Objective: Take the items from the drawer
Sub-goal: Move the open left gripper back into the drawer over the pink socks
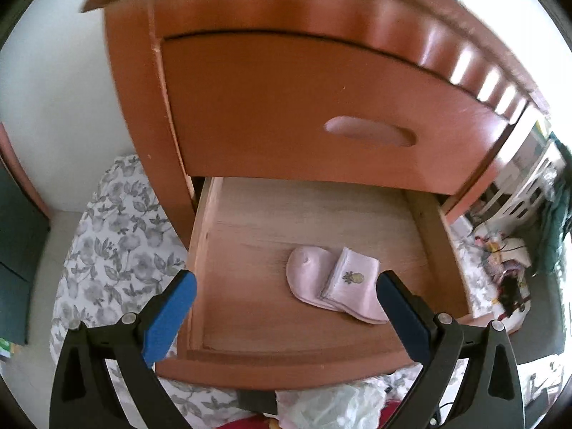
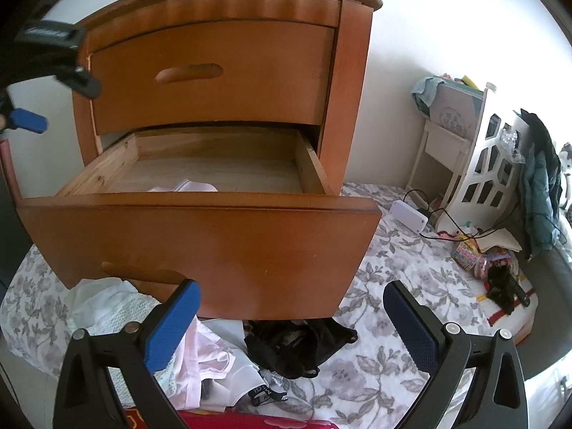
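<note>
In the left wrist view, my left gripper (image 1: 286,287) hangs above the open lower drawer (image 1: 311,357), its two blue-padded fingers wide apart and holding nothing. I keep it high so I can see straight down into the box. On the pale, raw wood bottom lies a pair of pink socks (image 1: 334,282), folded flat, soft knit, with a small pineapple picture on the cuff. They lie toward the front right of the drawer, just beside my right finger in the picture. I think they are the last thing inside. Because they are thin and limp, I judge I must come down low and pinch both layers together.

In the right wrist view, my right gripper (image 2: 289,295) waits low in front of the drawer's curved, glossy front, also spread open and empty. Only a pink edge of the socks shows over the front. On the flowered sheet (image 2: 393,321) below lie a white lace garment (image 2: 107,307), pale pink cloth (image 2: 203,361) and a black piece (image 2: 296,346), I guess already taken out. The upper drawer (image 2: 214,75) is closed.
</note>
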`<control>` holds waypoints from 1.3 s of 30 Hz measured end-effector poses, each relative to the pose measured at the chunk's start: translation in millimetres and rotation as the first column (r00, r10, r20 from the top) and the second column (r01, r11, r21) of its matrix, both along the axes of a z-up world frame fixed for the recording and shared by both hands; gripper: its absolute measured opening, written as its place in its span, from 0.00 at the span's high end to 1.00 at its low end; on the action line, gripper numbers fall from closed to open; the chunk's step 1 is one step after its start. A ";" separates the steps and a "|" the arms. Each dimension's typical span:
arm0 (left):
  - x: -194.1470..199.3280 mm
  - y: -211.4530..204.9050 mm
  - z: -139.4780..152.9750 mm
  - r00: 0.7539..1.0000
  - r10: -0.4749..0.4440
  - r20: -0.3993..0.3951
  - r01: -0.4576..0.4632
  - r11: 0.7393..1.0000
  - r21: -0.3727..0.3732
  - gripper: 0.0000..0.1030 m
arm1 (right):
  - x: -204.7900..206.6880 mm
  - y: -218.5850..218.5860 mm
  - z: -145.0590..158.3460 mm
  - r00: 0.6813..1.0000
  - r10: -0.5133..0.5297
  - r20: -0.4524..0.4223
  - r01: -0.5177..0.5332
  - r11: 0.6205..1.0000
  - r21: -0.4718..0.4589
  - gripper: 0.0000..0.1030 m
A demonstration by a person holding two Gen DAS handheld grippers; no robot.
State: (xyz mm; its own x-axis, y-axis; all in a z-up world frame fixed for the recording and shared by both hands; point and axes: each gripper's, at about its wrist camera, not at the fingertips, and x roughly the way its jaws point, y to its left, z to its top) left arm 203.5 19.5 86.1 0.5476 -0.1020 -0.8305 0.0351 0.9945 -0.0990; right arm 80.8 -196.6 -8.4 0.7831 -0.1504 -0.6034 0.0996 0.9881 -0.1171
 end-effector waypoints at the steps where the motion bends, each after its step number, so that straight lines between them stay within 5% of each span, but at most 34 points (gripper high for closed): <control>1: 5.2 -2.4 -2.8 1.000 -0.004 -0.014 0.005 1.000 0.015 0.02 | 0.2 -0.4 -0.2 1.000 0.001 -0.002 -0.001 1.000 0.002 0.00; 16: 57.5 -20.2 -76.6 0.941 -0.010 -0.337 -0.009 0.998 -0.055 0.03 | 7.5 -5.6 -6.0 0.998 0.019 -0.052 -0.017 0.999 0.046 0.00; 30: 89.5 -60.8 -111.3 0.877 -0.090 -0.473 0.058 0.995 -0.082 0.03 | 11.0 -8.8 -9.8 0.997 0.025 -0.075 -0.019 0.997 0.079 0.00; 39: 101.9 -98.5 -123.3 0.846 -0.133 -0.516 0.170 0.985 0.026 0.03 | 13.3 -11.7 -12.2 0.996 0.025 -0.087 -0.016 0.994 0.107 0.00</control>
State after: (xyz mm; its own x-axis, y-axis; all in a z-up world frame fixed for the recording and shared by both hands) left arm 305.4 -79.1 -37.2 0.0270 -0.0822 -0.9963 0.1487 0.9859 -0.0773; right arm 94.1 -208.3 -20.6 0.7286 -0.0660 -0.6817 0.0731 0.9972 -0.0184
